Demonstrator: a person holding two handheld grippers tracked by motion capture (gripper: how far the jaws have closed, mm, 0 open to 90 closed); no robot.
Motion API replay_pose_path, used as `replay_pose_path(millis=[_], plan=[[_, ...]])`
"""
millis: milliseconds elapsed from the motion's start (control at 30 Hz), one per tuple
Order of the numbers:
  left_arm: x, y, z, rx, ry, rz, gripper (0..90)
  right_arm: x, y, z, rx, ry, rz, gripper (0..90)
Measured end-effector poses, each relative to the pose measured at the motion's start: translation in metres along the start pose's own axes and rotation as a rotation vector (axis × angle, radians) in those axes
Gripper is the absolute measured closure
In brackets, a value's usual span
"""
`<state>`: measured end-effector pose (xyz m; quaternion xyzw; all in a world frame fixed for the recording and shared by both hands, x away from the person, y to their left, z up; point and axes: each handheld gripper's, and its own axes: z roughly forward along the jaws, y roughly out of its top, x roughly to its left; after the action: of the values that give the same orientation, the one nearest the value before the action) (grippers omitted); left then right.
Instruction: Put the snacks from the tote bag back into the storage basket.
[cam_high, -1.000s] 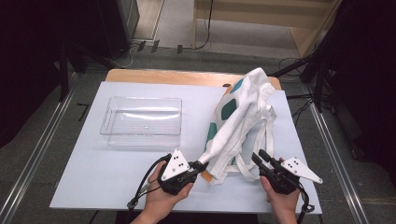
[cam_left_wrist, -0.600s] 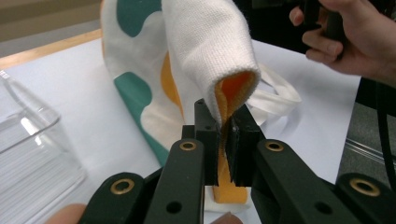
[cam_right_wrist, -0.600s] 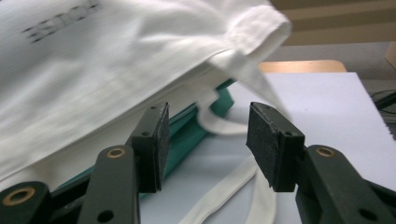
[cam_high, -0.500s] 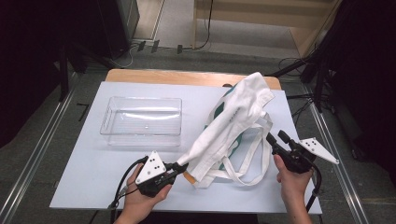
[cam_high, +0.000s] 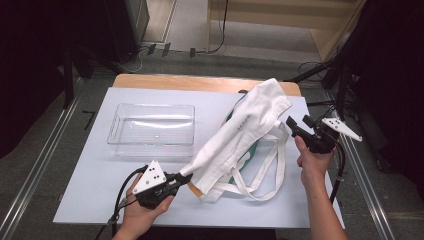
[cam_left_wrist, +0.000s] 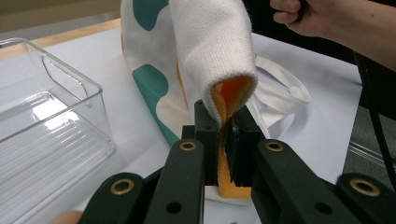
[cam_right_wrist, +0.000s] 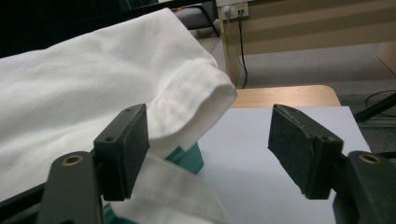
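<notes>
The bag (cam_high: 243, 135) is a white cloth tote with teal patches and an orange lining, lying slantwise on the right half of the table (cam_high: 90, 180), its far end near the table's back edge and its near end drawn to a narrow point at the front; its white straps (cam_high: 260, 175) loop loose on the table beside it; in the left gripper view the weave shows coarse and the fold's inner face is orange; the left gripper (cam_high: 181, 179) is clamped narrow on that near corner, jaws pressed together with cloth between them; the right gripper (cam_high: 299, 126) stands at the bag's right edge, held above the table, its jaws wide and just having been opening; in the right gripper view a white corner of cloth lies by its left pad, unpinched; a clear bin (cam_high: 152, 130) sits left of the bag, apart from it
</notes>
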<state>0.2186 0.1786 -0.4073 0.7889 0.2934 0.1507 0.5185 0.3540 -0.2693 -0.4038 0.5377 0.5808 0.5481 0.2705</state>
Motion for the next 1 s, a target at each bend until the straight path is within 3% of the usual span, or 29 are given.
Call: replay_pose_path(millis=[267, 333, 367, 433, 567, 633, 700, 767, 833, 867, 933, 1000], plan=[[0.007, -0.004, -0.007, 0.010, -0.019, 0.015, 85.3, 0.004, 0.019, 0.029, 0.063, 0.025, -0.037, 21.3], [0.009, -0.007, -0.007, 0.006, -0.017, 0.006, 85.2, 0.003, 0.023, 0.035, 0.081, 0.081, -0.013, 19.1], [0.009, -0.007, -0.007, 0.006, -0.017, 0.006, 85.2, 0.003, 0.023, 0.035, 0.081, 0.081, -0.013, 19.1], [0.011, -0.012, -0.005, 0.014, -0.017, 0.001, 85.2, 0.001, 0.023, 0.047, 0.123, 0.125, 0.026, 21.1], [0.010, -0.013, -0.006, 0.017, -0.013, 0.003, 85.2, 0.002, 0.020, 0.055, 0.151, 0.137, 0.037, 25.1], [0.009, -0.013, -0.007, 0.015, -0.009, 0.005, 85.2, -0.001, 0.015, 0.062, 0.181, 0.158, 0.074, 43.2], [0.009, -0.014, -0.007, 0.011, -0.002, -0.002, 85.1, -0.004, 0.014, 0.061, 0.171, 0.155, 0.085, 62.5], [0.011, -0.014, -0.008, 0.014, -0.002, -0.012, 85.1, -0.006, 0.014, 0.056, 0.133, 0.173, 0.090, 74.7], [0.012, -0.015, -0.007, 0.011, -0.004, -0.019, 85.0, -0.004, 0.013, 0.053, 0.123, 0.175, 0.079, 78.4], [0.011, -0.014, -0.007, 0.011, -0.001, -0.028, 85.0, 0.002, 0.009, 0.046, 0.112, 0.151, 0.002, 85.7], [0.008, -0.014, -0.006, 0.010, 0.007, -0.014, 85.0, 0.006, 0.005, 0.040, 0.109, 0.127, -0.069, 88.3], [0.007, -0.014, -0.005, 0.014, 0.013, -0.009, 84.9, 0.007, 0.003, 0.036, 0.102, 0.119, -0.084, 88.6]])
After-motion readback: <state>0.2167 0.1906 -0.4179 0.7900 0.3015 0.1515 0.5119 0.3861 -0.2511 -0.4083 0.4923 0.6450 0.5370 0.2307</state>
